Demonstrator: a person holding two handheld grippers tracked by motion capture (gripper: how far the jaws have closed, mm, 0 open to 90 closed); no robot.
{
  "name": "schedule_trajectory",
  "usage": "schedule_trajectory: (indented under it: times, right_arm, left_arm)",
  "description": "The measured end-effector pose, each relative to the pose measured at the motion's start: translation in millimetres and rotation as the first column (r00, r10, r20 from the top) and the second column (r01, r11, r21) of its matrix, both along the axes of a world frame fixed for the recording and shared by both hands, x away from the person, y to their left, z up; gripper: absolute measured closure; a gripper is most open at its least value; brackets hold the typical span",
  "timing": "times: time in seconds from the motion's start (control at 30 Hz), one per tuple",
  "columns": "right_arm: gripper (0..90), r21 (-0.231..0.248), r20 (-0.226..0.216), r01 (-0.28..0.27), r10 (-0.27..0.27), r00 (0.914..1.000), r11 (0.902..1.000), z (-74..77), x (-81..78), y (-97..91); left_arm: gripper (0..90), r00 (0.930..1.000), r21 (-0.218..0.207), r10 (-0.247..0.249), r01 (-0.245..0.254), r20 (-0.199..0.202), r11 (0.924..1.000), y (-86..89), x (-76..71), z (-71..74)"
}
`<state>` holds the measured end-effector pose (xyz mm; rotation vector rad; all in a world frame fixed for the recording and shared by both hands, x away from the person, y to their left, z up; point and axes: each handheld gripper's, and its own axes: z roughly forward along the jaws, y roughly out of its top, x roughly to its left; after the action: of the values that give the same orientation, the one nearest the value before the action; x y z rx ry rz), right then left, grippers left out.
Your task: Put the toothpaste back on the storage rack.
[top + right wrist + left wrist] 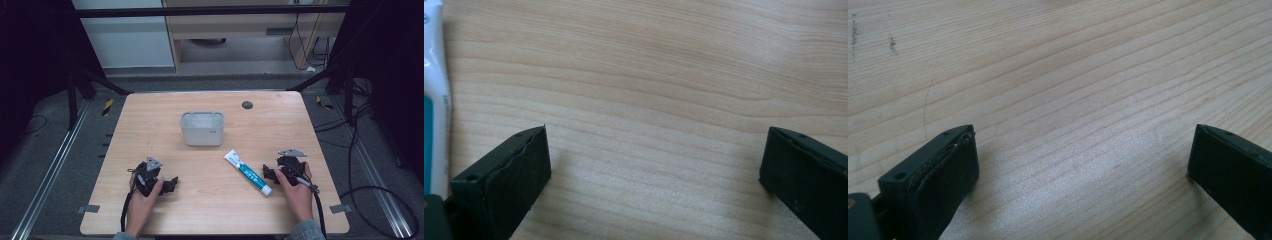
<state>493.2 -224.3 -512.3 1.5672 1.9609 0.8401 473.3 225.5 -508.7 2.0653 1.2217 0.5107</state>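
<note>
A white and teal toothpaste tube point(248, 172) lies diagonally on the wooden table point(210, 210), cap toward the front. A grey plastic bin point(202, 128) stands behind it near the table's middle. My right gripper point(272, 172) rests on the table just right of the tube, open; in the right gripper view the tube point(434, 95) runs along the left edge, outside the jaws, and my right gripper point(656, 165) has only bare wood between them. My left gripper point(171, 183) rests at the front left, open, with my left gripper point(1083, 165) over bare wood.
A small dark round disc point(247, 105) sits near the table's far edge. Cables trail from both grippers off the front edge. Metal rails and floor cables flank the table; furniture stands beyond the far side.
</note>
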Motion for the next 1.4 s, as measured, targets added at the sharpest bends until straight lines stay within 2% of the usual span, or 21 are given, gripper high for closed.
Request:
schedule_trajectory:
  times: [0.13, 0.43, 0.5, 0.53, 0.57, 0.6, 0.67, 0.7, 0.8, 0.87, 0.9, 0.93, 1.07, 1.1, 1.13, 1.23, 1.27, 1.3, 1.33, 1.4]
  right_arm:
    - [0.3, -0.002, 0.001, -0.008, 0.008, 1.0000, 1.0000, -0.2, -1.0, 1.5]
    - [0.6, -0.004, 0.003, -0.045, 0.045, 0.9990, 0.9990, -0.1, 1.2, -0.8]
    - [1.0, 0.001, 0.002, -0.067, 0.067, 0.9978, 0.9978, 0.0, 1.6, -2.5]
    - [5.9, 0.003, 0.010, -0.072, 0.072, 0.9973, 0.9974, 0.3, 1.1, -4.7]
    - [5.9, 0.003, 0.010, -0.072, 0.072, 0.9973, 0.9974, 0.3, 1.1, -4.7]
    - [13.4, 0.012, 0.035, -0.062, 0.062, 0.9975, 0.9980, 1.3, -0.7, -7.3]
    - [13.0, 0.019, 0.043, -0.065, 0.064, 0.9970, 0.9977, 1.9, -2.0, -8.4]
    - [15.6, 0.019, 0.053, -0.067, 0.066, 0.9964, 0.9975, 3.4, -3.1, -8.3]
    - [20.5, -0.004, 0.126, -0.091, 0.091, 0.9878, 0.9959, 18.2, -11.0, -4.5]
    - [24.7, -0.013, 0.160, -0.110, 0.110, 0.9809, 0.9939, 26.3, -16.3, -0.6]
    - [24.7, -0.013, 0.160, -0.110, 0.110, 0.9809, 0.9939, 26.3, -16.3, -0.6]
    - [28.3, -0.004, 0.177, -0.141, 0.139, 0.9742, 0.9900, 35.0, -22.4, 6.9]
    - [31.1, -0.031, 0.154, -0.191, 0.193, 0.9690, 0.9811, 50.6, -27.7, 23.0]
    - [31.1, -0.031, 0.154, -0.191, 0.193, 0.9690, 0.9811, 50.6, -27.7, 23.0]
    - [30.9, -0.065, 0.129, -0.232, 0.239, 0.9626, 0.9706, 63.0, -29.4, 32.5]
    - [32.1, -0.121, 0.100, -0.267, 0.279, 0.9551, 0.9561, 78.7, -30.2, 43.1]
    - [31.9, -0.138, 0.083, -0.286, 0.298, 0.9508, 0.9484, 83.0, -29.7, 47.0]
    - [31.9, -0.138, 0.083, -0.286, 0.298, 0.9508, 0.9484, 83.0, -29.7, 47.0]
    - [31.2, -0.174, 0.026, -0.328, 0.338, 0.9409, 0.9284, 87.1, -26.2, 56.2]
    - [30.9, -0.191, -0.020, -0.353, 0.356, 0.9344, 0.9159, 88.0, -22.3, 62.4]
  left_arm:
    - [0.0, 0.9999, 0.031, -0.015, 0.015, 0.000, 0.9994, -0.1, -1.8, 0.0]
    - [0.0, 1.0000, 0.029, -0.002, 0.002, 0.001, 0.9996, -1.2, -3.2, -0.1]
    - [0.0, 1.0000, 0.029, 0.001, -0.001, 0.001, 0.9996, -1.8, -3.1, -0.2]
    - [0.0, 1.0000, 0.029, 0.003, -0.003, 0.001, 0.9996, -2.3, -3.0, -0.2]
    - [0.0, 1.0000, 0.029, 0.003, -0.003, 0.001, 0.9996, -2.3, -3.0, -0.2]
    - [0.0, 1.0000, 0.028, 0.009, -0.009, 0.001, 0.9996, -3.4, -3.1, -0.1]
    - [0.0, 1.0000, 0.028, 0.006, -0.006, 0.000, 0.9996, -3.9, -3.1, -0.2]
    - [0.0, 1.0000, 0.028, 0.006, -0.006, 0.000, 0.9996, -3.9, -3.1, -0.2]
    - [0.0, 1.0000, 0.028, 0.008, -0.008, 0.001, 0.9996, -4.8, -3.7, -0.2]
    - [0.0, 0.9999, 0.028, 0.010, -0.010, 0.000, 0.9996, -5.9, -3.9, -0.2]
    - [0.0, 0.9999, 0.028, 0.010, -0.010, 0.000, 0.9996, -5.9, -3.9, -0.2]
    - [0.0, 0.9999, 0.028, 0.011, -0.011, 0.000, 0.9996, -6.0, -4.0, -0.2]
    - [0.0, 0.9999, 0.029, 0.014, -0.014, 0.001, 0.9995, -6.2, -4.5, -0.3]
    - [0.0, 0.9999, 0.029, 0.014, -0.014, 0.001, 0.9995, -6.2, -4.5, -0.3]
    - [0.0, 0.9999, 0.029, 0.015, -0.015, 0.001, 0.9995, -6.4, -4.7, -0.3]
    - [0.0, 0.9997, 0.026, 0.023, -0.023, 0.002, 0.9994, -7.2, -5.0, -0.4]
    - [0.0, 0.9997, 0.026, 0.023, -0.023, 0.001, 0.9994, -7.2, -4.9, -0.3]
    - [0.0, 0.9997, 0.026, 0.023, -0.023, 0.001, 0.9994, -7.2, -4.9, -0.3]
    - [0.0, 0.9997, 0.026, 0.024, -0.024, 0.001, 0.9994, -7.2, -4.9, -0.3]
    - [0.0, 0.9997, 0.026, 0.025, -0.025, 0.001, 0.9993, -7.3, -5.0, -0.4]
